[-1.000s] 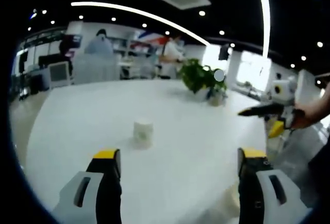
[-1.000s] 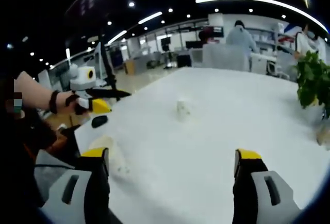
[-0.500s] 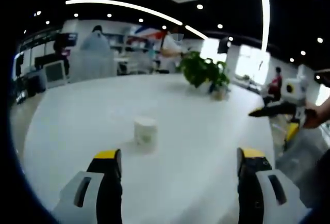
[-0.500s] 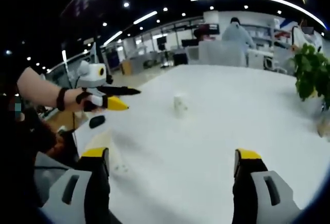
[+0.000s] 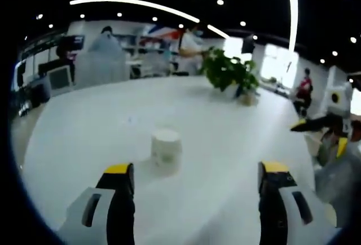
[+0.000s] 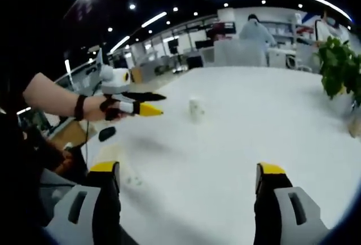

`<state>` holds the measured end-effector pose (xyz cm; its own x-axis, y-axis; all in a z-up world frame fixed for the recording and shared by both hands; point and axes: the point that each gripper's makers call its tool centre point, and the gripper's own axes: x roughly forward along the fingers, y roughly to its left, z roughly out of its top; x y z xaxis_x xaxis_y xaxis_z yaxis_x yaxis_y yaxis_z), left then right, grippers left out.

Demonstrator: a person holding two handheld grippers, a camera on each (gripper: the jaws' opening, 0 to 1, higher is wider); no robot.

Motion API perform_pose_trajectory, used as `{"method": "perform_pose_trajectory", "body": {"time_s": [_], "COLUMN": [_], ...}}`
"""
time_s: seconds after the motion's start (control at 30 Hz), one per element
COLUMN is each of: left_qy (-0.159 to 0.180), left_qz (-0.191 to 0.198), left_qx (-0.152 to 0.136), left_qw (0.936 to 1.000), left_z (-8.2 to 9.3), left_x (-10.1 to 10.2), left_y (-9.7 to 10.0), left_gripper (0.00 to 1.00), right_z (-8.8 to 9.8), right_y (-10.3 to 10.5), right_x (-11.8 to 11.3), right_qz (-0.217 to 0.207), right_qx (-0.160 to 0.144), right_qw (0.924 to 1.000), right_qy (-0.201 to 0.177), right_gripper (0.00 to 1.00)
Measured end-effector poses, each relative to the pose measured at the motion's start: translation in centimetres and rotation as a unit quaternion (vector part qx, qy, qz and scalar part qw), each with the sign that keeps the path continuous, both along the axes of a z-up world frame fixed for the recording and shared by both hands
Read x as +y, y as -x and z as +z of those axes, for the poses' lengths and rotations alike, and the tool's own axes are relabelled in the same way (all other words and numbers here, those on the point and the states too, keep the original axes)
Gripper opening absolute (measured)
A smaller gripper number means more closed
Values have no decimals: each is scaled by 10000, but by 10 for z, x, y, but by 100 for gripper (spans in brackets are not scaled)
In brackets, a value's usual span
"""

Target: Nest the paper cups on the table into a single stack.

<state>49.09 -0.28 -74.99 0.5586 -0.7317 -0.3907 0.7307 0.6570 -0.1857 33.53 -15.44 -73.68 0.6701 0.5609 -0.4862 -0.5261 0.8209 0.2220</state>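
Left gripper view: one white paper cup (image 5: 166, 145) is seen standing on the white table (image 5: 84, 121), just ahead of the left gripper (image 5: 196, 184) and a bit left of centre between its jaws, which are spread wide with nothing held. Cup orientation cannot be told through the blur. In the right gripper view the same cup (image 6: 196, 108) sits mid-table, well apart from the right gripper (image 6: 188, 186), also spread and empty. A potted plant (image 5: 228, 73) is seen near the far edge. The cup is judged light, thin-walled, easily crushed or tipped; a gentle pinch across the sidewall near the stiffer rim is advised.
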Motion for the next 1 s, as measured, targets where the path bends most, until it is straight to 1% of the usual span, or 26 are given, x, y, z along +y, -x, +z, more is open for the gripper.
{"method": "perform_pose_trajectory", "body": {"time_s": [0.07, 0.13, 0.2, 0.3, 0.5, 0.57, 0.67, 0.8, 1.0], "left_qy": [27, -69, -92, -66, -55, -47, -120, -131, -104], "left_qz": [-15, -86, -108, -75, -18, -31, -124, -157, -169], "left_qx": [-10, -73, -72, -55, -73, -90, -128, -155, -137], "left_qw": [10000, 9999, 9999, 9999, 10000, 9999, 9998, 9997, 9997], "left_z": [-1, -4, -7, -10, -14, -16, -21, -26, -31], "left_x": [-4, -7, -9, -10, -12, -15, -23, -30, -37], "left_y": [-4, -8, -12, -21, -36, -40, -48, -55, -59], "left_gripper": [90, 89, 89, 90, 89, 88, 86, 86, 84], "right_z": [-2, -4, -4, -6, -1, 0, -1, -2, -2], "right_y": [1, 2, 3, 4, 4, 4, 5, 9, 15], "right_x": [-3, -6, -7, -8, -12, -12, -13, -17, -22], "right_qz": [-46, -106, -150, -162, -259, -277, -273, -317, -402], "right_qx": [21, 52, 69, 94, 81, 103, 119, 157, 216], "right_qw": [10000, 9999, 9999, 9998, 9996, 9995, 9995, 9993, 9989], "right_qy": [33, 5, -44, -19, -113, -136, -120, -124, -115], "right_gripper": [99, 99, 99, 99, 99, 99, 99, 99, 99]}}
